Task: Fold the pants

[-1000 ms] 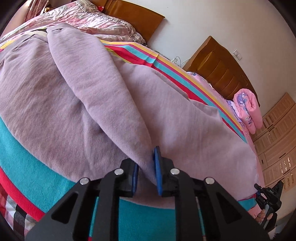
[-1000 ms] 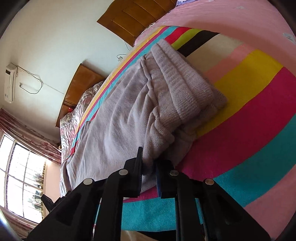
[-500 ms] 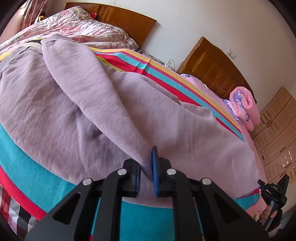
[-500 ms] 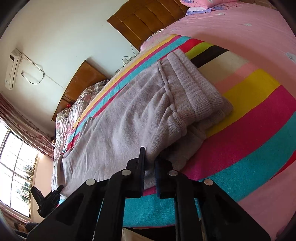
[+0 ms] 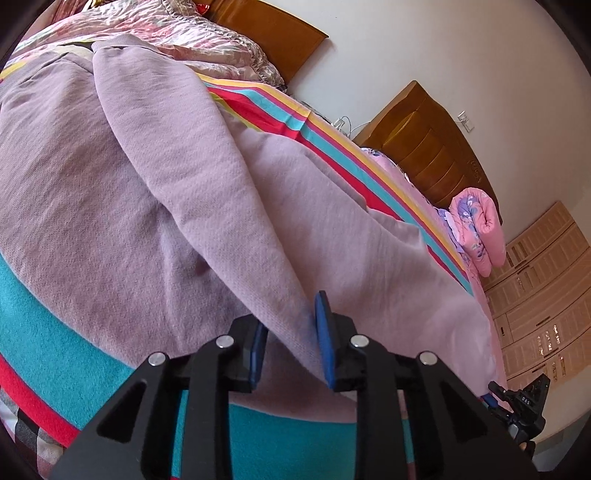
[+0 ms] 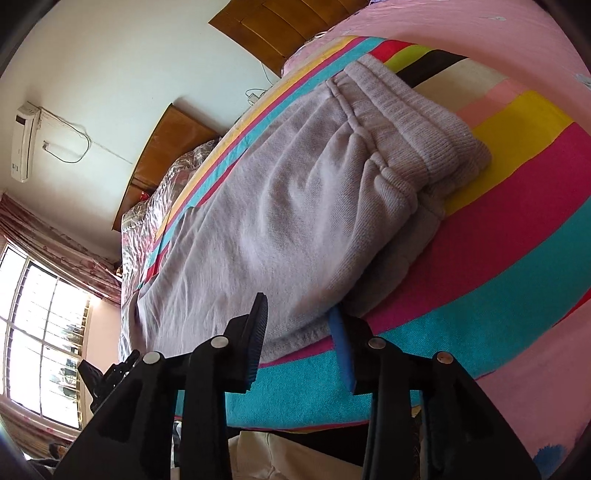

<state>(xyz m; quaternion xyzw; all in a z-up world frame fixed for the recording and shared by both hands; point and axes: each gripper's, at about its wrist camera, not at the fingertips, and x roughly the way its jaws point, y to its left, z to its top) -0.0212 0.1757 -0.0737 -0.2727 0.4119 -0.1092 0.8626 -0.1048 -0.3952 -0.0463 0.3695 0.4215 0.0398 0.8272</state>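
Lilac knit pants [image 5: 184, 192] lie spread on a striped blanket [image 5: 48, 354] on the bed. A raised fold of one leg runs down between the fingers of my left gripper [image 5: 291, 332], whose jaws stand apart around it without pinching. In the right wrist view the pants [image 6: 295, 206] show their ribbed waistband [image 6: 417, 110] at the far right. My right gripper [image 6: 299, 325] is open, its fingers on either side of the near hem edge.
Wooden headboards [image 5: 424, 147] and a white wall stand behind the bed. A rolled pink quilt [image 5: 476, 229] lies at the far right. A crumpled floral quilt [image 5: 184, 33] lies near the pants' far end. A window [image 6: 40, 332] is at the left.
Both grippers were shut on the pants' fabric and have opened. The fabric now lies loose between the fingers.
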